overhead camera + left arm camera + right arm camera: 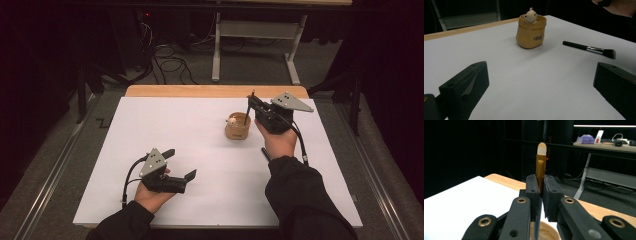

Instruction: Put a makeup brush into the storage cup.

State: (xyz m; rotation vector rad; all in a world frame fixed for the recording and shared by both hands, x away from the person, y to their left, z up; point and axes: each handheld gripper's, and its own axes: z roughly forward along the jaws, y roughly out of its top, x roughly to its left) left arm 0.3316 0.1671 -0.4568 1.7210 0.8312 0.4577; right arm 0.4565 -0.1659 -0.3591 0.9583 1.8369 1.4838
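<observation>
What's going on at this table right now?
A person works with a gripper in each hand. The right gripper is shut on a small makeup brush, held upright with its bristles up, above a tan pot that has a little bear figure in it. The left gripper sits open and idle over the white tabletop. A second, black-handled brush lies flat on the table.

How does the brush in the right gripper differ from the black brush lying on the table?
The gold brush stands upright, clamped in the right gripper above the pot; the black brush lies flat on the table, untouched. The gold one has pale bristles, the black one dark. Both are makeup brushes.
</observation>
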